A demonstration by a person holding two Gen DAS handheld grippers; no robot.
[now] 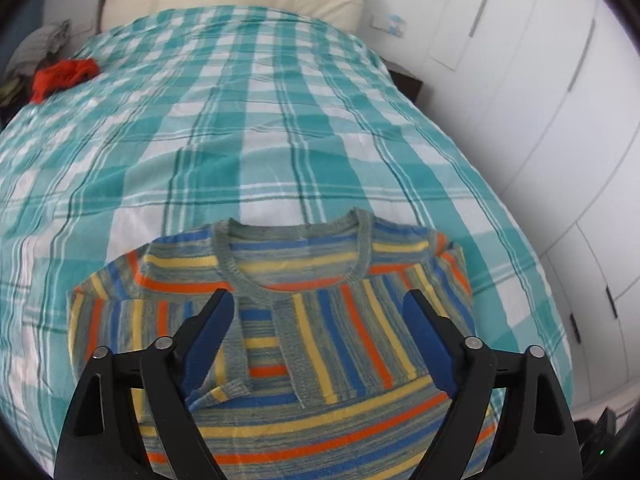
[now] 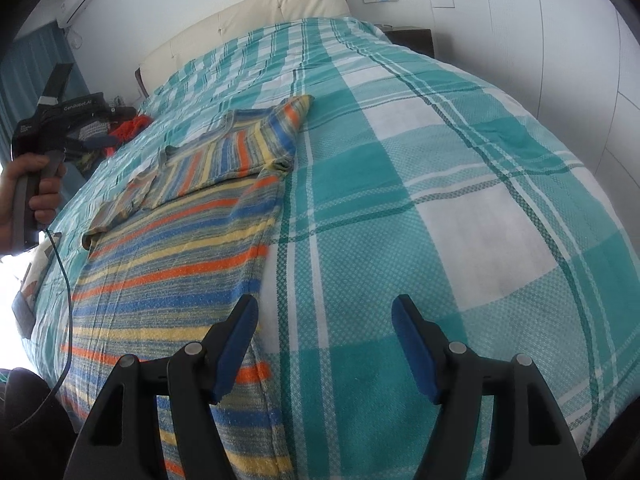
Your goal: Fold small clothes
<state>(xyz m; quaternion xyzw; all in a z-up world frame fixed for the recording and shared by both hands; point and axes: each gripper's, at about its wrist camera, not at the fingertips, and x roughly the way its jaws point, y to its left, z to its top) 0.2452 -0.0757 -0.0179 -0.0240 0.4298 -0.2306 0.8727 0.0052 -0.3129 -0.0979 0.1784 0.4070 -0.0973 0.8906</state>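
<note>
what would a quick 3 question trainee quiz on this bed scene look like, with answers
1. True or false: both sleeves of the striped sweater are already folded across its chest.
2. Which is right about the left gripper? A: shut on a sleeve. B: open above the sweater, holding nothing. C: shut on the bedspread.
3. What lies between the fingers of the right gripper?

Key
1. True. Both sleeves lie across the front.
2. B. The jaws stand wide apart with no cloth pinched.
3. Only the teal checked bedspread; the sweater's side edge lies under the left-hand finger, and nothing is gripped.
</note>
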